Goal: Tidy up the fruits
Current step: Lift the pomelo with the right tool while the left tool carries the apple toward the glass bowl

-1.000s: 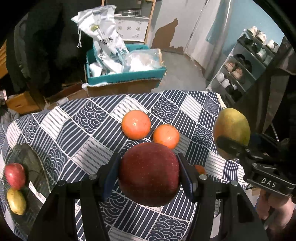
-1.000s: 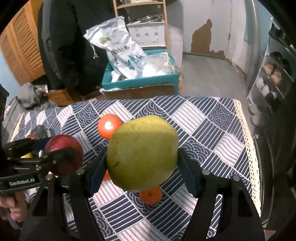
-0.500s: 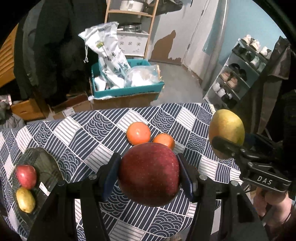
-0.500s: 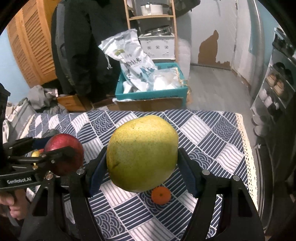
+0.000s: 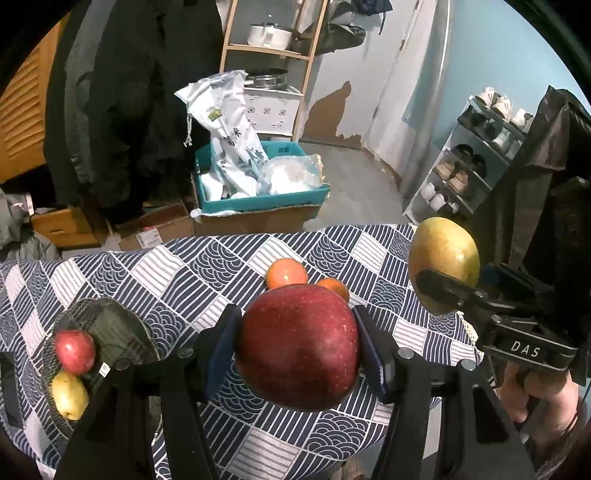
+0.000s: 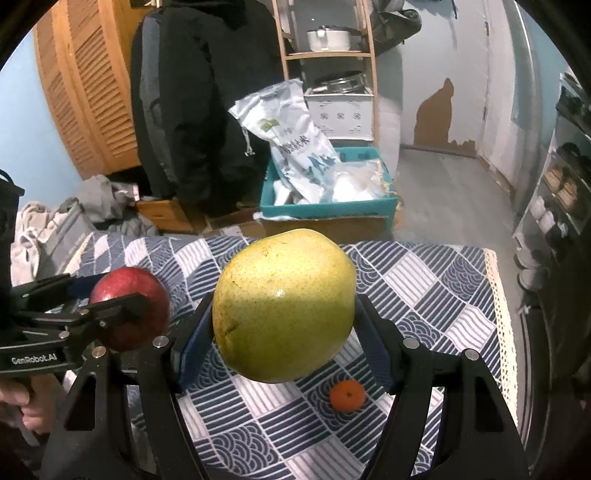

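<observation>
Gripping a large red apple (image 5: 297, 347), the left gripper (image 5: 297, 349) held the fruit clear above the patterned tablecloth (image 5: 177, 273), its blue pads (image 5: 219, 352) pressed to both sides. The same apple appeared in the right wrist view at far left, clamped between black fingers.

Item two: a yellow-green pear (image 6: 284, 304), grasped between the pads of the right gripper (image 6: 284, 332), likewise raised above the cloth; in the left wrist view it sat at right, out beyond the table's edge.

Fruit on the table:
- two oranges (image 5: 287, 274), touching or nearly so, just behind the held apple;
- one small orange fruit (image 6: 347, 395) lying alone on the cloth below the pear.

Fruit on the dark glass plate (image 5: 110, 325), at the left side of the table:
- one small red apple (image 5: 75, 351);
- one small yellow pear (image 5: 69, 395), just beside it, toward the near rim.

Surroundings: a teal box (image 5: 266, 201) on cardboard cartons beyond the table, holding a white printed sack (image 5: 225, 122) and clear bags; a wooden shelf with a white pot (image 5: 269, 35); a shoe rack (image 5: 476, 155) at right; dark coats (image 6: 199, 99) hanging by louvred wooden doors.
</observation>
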The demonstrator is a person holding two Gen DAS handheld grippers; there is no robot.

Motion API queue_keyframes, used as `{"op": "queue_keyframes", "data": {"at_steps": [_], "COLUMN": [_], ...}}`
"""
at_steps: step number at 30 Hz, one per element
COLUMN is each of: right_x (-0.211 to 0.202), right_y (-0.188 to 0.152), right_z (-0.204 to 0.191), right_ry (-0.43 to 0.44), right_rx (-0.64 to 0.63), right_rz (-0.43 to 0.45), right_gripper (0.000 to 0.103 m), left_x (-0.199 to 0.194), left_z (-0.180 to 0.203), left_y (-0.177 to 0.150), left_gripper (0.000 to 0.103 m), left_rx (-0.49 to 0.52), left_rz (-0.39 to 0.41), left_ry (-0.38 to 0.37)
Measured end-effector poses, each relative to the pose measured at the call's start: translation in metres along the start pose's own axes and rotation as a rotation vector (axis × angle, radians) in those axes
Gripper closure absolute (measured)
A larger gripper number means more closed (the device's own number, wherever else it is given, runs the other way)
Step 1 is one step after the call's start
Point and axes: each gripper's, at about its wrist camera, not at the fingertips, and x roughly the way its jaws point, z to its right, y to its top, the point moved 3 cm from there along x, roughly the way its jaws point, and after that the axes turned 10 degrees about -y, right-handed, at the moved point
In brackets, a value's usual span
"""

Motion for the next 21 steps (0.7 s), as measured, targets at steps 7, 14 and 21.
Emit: {"op": "queue_keyframes", "data": {"at_steps": [7,14,21], "right_x": [-0.005,-0.007,-0.005], "right_y": [0.006,0.012,0.019], "right_z": [-0.015,-0.029,-0.05], "right_ry": [0.027,0.05,0.072], "right_rx": [-0.014,-0.027,-0.051], "right_rz": [0.012,0.019,0.025], "right_gripper": [0.03,0.03,0.03], "left_x": [-0.016,-0.03,-0.043], "left_z": [-0.008,-0.017,-0.035], "left_y": [0.0,-0.001,-0.003], "left_gripper": [0.041,0.041,0.041], "left_rx": [-0.012,-0.022,-0.045], "left_rz": [0.021,0.043,0.062], "left_ry": [0.001,0.01,0.032]}}
